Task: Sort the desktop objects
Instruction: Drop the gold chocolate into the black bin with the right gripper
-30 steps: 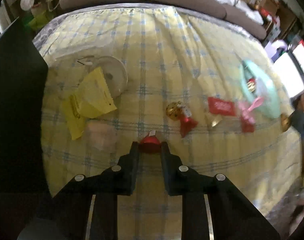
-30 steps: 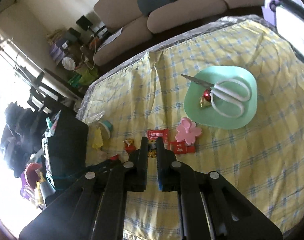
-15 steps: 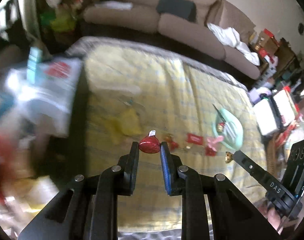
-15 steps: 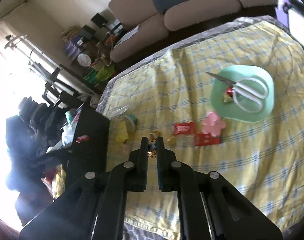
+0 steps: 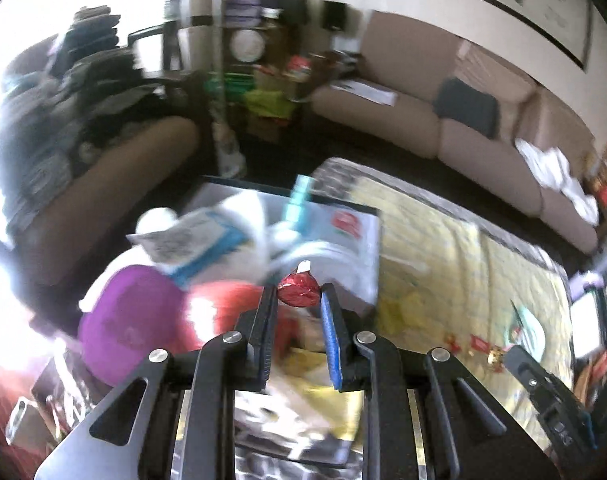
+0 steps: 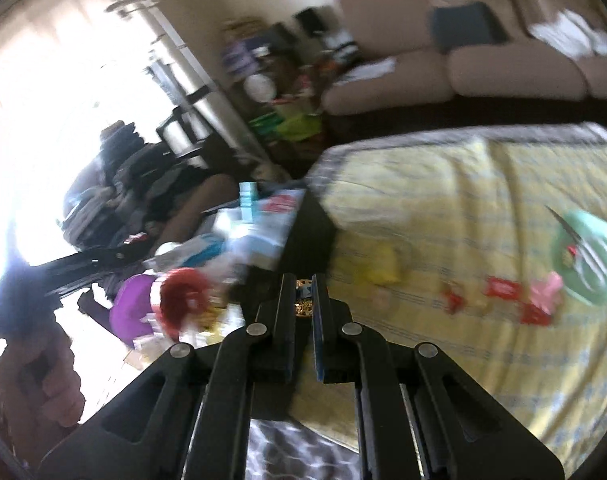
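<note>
My left gripper is shut on a red foil-wrapped candy and holds it in the air over a dark box full of clutter left of the table. My right gripper is shut on a small gold foil candy, held over the table's left edge next to that box. On the yellow checked tablecloth lie red packets, a pink flower clip and a green plate with white scissors.
The box holds papers, a purple item and a red item. A brown sofa stands beyond the table. Shelves and clothes stand at the left. Yellow paper lies near the table's left edge.
Both grippers have swung left, away from the middle of the table, toward the dark box. Each still holds its candy. The views are blurred by motion.
</note>
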The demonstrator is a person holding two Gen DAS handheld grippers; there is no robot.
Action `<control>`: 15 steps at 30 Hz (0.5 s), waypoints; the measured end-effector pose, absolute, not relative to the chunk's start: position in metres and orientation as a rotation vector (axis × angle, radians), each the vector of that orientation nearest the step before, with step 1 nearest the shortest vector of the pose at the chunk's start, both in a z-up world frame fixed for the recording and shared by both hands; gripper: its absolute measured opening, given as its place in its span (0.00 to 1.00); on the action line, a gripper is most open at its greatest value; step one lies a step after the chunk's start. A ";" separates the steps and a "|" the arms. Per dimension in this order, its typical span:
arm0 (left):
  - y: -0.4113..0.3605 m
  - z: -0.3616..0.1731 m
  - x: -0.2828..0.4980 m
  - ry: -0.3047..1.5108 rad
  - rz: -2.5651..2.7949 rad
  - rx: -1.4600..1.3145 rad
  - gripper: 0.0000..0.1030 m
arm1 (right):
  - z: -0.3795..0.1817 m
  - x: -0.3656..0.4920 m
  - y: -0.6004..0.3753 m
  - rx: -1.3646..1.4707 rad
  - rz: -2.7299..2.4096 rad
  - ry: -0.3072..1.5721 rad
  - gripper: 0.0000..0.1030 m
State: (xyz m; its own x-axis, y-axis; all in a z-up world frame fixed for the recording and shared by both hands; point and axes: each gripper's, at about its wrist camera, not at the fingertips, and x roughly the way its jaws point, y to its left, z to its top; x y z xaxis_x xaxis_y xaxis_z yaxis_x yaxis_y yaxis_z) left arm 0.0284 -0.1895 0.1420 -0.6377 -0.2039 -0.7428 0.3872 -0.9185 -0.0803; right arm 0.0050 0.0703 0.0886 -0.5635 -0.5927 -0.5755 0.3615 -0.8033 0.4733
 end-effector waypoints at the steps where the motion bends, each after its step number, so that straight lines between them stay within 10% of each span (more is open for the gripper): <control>1: -0.197 0.142 0.031 0.329 -2.535 1.101 0.20 | 0.096 0.006 0.058 1.000 -2.334 -0.384 0.07; 15: -0.259 0.137 0.054 0.348 -2.365 0.999 0.20 | 0.094 -0.002 -0.071 0.991 -2.222 -0.098 0.07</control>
State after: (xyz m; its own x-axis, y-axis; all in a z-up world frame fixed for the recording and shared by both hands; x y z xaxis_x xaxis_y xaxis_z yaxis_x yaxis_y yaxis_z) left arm 0.0538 -0.2587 0.1366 -0.5767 -0.3817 -0.7223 0.5734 -0.8189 -0.0250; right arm -0.0022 -0.0713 0.0938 -0.4687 -0.6213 -0.6279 0.5636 -0.7577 0.3290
